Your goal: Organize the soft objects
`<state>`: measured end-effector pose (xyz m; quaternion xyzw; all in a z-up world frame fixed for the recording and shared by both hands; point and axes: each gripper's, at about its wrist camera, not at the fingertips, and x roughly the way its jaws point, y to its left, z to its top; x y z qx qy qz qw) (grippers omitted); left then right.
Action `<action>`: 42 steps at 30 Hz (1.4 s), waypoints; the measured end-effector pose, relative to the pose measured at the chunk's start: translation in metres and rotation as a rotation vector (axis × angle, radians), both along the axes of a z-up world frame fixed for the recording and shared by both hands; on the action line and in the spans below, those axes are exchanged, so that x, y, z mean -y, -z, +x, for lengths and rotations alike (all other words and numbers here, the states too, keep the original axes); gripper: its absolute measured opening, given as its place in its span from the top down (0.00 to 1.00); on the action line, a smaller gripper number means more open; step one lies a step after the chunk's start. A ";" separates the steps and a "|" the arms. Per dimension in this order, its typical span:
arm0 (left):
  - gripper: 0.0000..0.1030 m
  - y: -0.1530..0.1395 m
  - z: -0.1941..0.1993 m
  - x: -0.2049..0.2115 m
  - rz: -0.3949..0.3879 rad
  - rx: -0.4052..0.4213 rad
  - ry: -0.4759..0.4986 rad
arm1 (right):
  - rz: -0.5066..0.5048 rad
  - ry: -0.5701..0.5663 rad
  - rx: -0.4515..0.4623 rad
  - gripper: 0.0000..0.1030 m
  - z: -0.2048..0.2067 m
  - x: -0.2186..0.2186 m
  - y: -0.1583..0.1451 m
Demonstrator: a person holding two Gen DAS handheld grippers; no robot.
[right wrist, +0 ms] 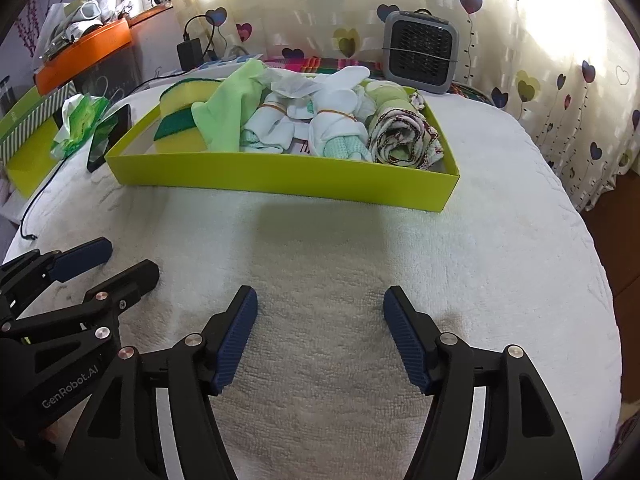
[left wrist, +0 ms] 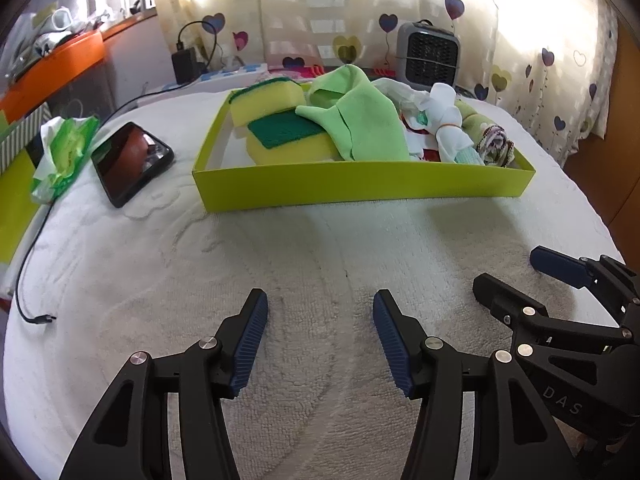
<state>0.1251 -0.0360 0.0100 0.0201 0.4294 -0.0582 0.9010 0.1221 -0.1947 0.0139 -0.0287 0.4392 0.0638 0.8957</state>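
**Both claws open above the towel, soft things in the tray**

Left claw (left wrist: 320, 340) open, nothing between its blue pads, hanging over the white towel (left wrist: 320, 248) on the table. Right claw (right wrist: 320, 336) open too, empty, just beside the left one on its right.

Farther away on the towel, a lime tray (left wrist: 360, 184). Inside, at the left end, two yellow sponges (left wrist: 266, 100) with green scrub faces. Next to them a green cloth (left wrist: 368, 128), lying partly over the near sponge. Then white sock bundles (right wrist: 336, 124) tied with rubber bands, and at the right end a rolled patterned cloth (right wrist: 404, 140).

Left of the tray, a phone (left wrist: 132, 160), then a tissue pack (left wrist: 66, 148). Behind the tray, a grey heater (right wrist: 420, 52) before a heart-printed curtain (left wrist: 540, 40).
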 end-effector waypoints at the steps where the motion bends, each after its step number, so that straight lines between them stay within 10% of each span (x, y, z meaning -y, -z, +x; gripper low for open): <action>1: 0.46 0.000 0.000 0.000 -0.001 0.000 0.000 | -0.003 0.001 0.001 0.35 0.000 -0.001 0.000; 42: 0.41 0.001 0.001 0.002 -0.007 0.000 0.010 | 0.026 0.081 0.003 0.34 -0.001 0.012 0.000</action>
